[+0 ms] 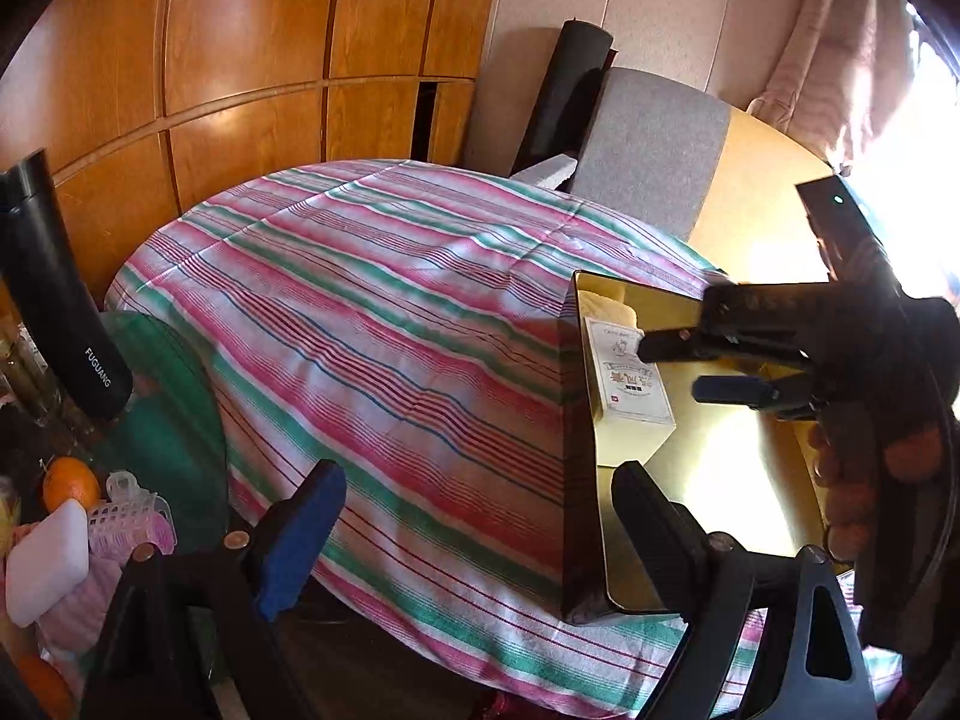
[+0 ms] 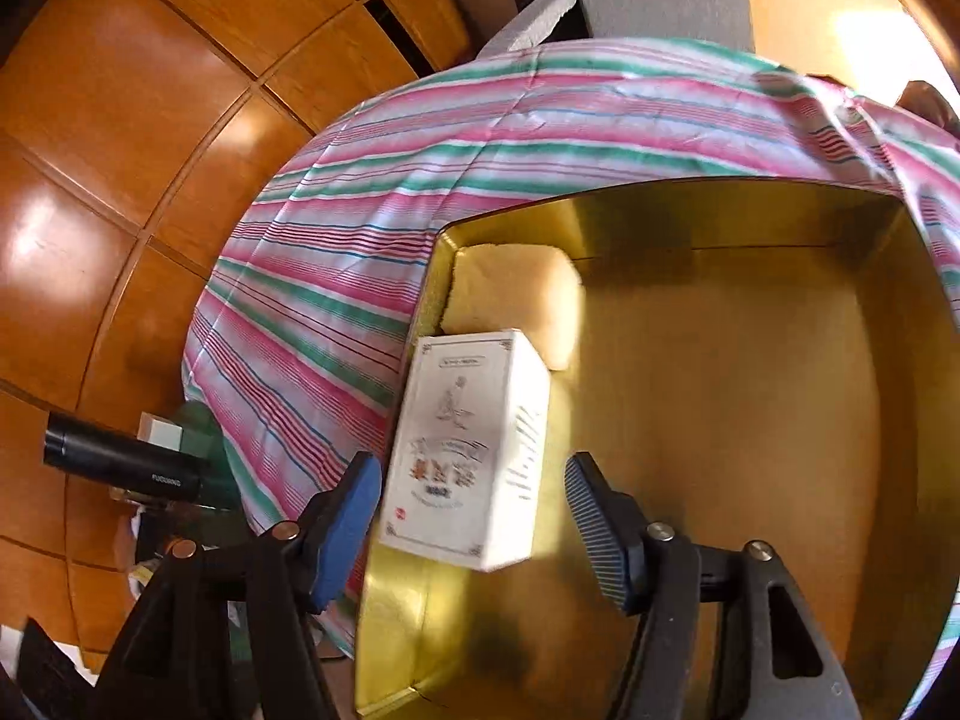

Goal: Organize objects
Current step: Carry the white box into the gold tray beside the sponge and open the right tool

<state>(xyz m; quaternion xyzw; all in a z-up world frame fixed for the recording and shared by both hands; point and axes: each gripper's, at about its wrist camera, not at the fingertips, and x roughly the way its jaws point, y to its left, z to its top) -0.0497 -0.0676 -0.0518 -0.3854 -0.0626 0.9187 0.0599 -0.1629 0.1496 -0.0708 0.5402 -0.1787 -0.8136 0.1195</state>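
A gold open box (image 1: 738, 480) (image 2: 750, 420) sits on the striped cloth. Inside it a white printed carton (image 1: 630, 396) (image 2: 474, 444) lies along the left wall, with a yellow sponge (image 2: 516, 300) (image 1: 606, 306) behind it. My right gripper (image 2: 474, 516) is open, its fingers either side of the carton's near end and apart from it. In the left wrist view it (image 1: 672, 369) reaches into the box from the right. My left gripper (image 1: 480, 534) is open and empty over the cloth, its right finger at the box's near left wall.
A black FUGUANG flask (image 1: 60, 300) (image 2: 120, 462) stands at the left by a green lid (image 1: 168, 420). An orange (image 1: 71, 483), a white block (image 1: 48, 561) and pink hair rollers (image 1: 129, 519) lie at the lower left. A wooden cabinet (image 1: 240, 60) stands behind.
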